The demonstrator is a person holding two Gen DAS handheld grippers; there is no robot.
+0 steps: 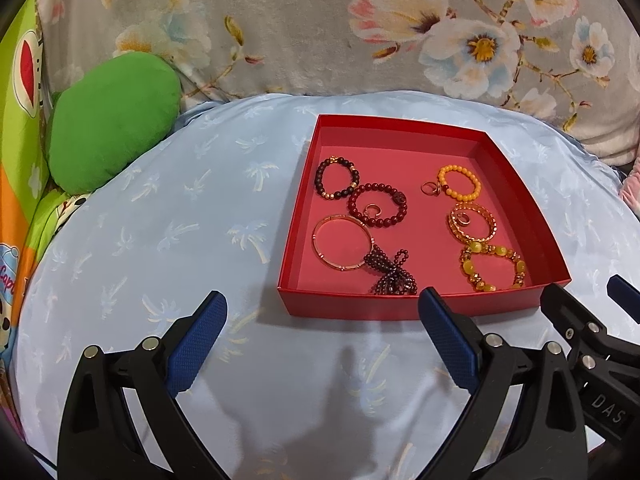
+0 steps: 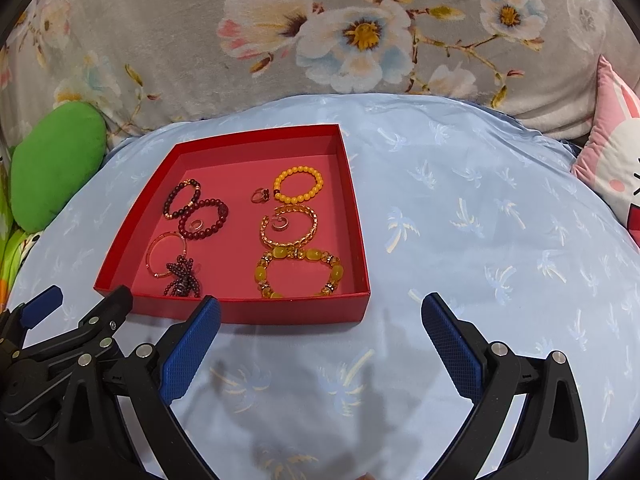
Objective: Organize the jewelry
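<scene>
A shallow red cardboard tray (image 1: 404, 304) sits on a pale blue palm-print cushion cover (image 1: 160, 240), and all visible jewelry already lies inside it: dark items on one side, namely a dark brown bead bracelet (image 1: 337, 178), a deep red bead bracelet (image 1: 378, 205) with a small ring inside its loop, a thin gold bangle (image 1: 343, 242) and a bunched dark purple bead strand (image 1: 394, 274); yellow items on the other, namely an orange-yellow bead bracelet (image 1: 460, 182), a gold chain bangle (image 1: 473, 222) and a chunky yellow stone bracelet (image 1: 494, 266). Principal risk, in my judgement: the tray rests on soft, yielding fabric, so any downward press on its near wall could tip it and mix the two groups. The purple strand overlaps the gold bangle; lifting either may drag the other. The small rings look difficult for broad pads. The left gripper (image 1: 322, 312) hovers low before the tray's near wall, fingers spread wide, holding nothing. The right gripper (image 2: 320, 318) hovers beside it toward the tray's near right corner, equally spread and empty.
</scene>
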